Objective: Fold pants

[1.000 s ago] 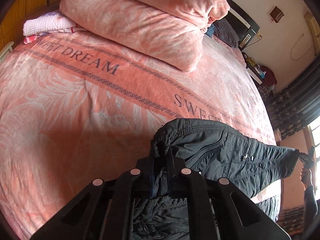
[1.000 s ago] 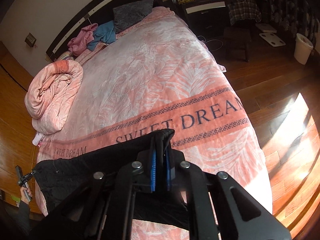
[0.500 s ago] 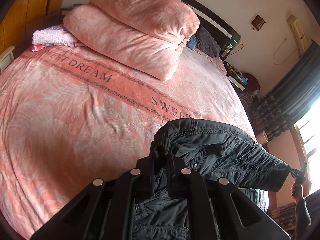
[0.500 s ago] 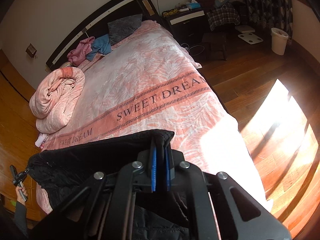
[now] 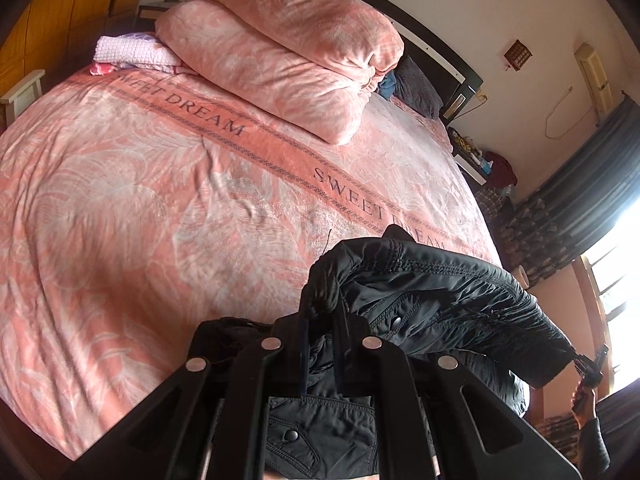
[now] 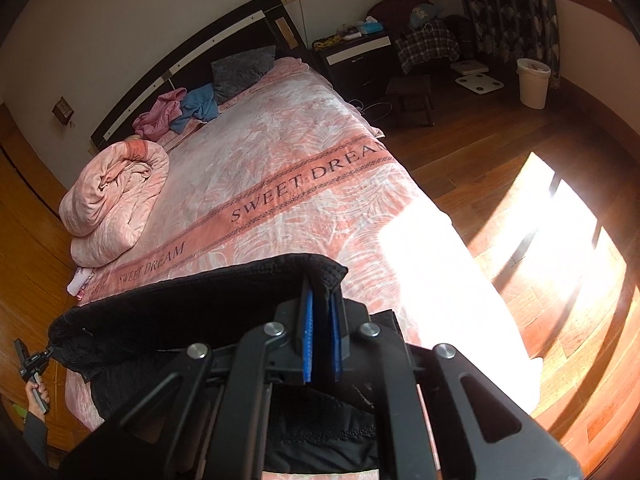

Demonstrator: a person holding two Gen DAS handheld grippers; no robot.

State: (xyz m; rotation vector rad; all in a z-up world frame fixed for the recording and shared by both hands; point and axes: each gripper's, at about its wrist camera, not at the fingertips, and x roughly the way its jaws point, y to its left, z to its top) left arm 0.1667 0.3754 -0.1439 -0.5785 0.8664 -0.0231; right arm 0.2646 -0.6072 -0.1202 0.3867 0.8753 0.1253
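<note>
Your left gripper (image 5: 322,320) and right gripper (image 6: 322,316) each clamp one end of the black pants' (image 5: 432,300) waistband, holding them stretched above the pink "SWEET DREAM" bedspread (image 5: 160,200)

"SWEET DREAM" repeated along the darker band of the pink bedspread (image 5: 120,200)

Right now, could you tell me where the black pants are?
The black pants hang stretched between left gripper and right gripper, above the pink bed's foot.

Open bedspread (image 5: 160,208) ahead; rolled quilt (image 5: 288,56) blocks far end near headboard.
</note>
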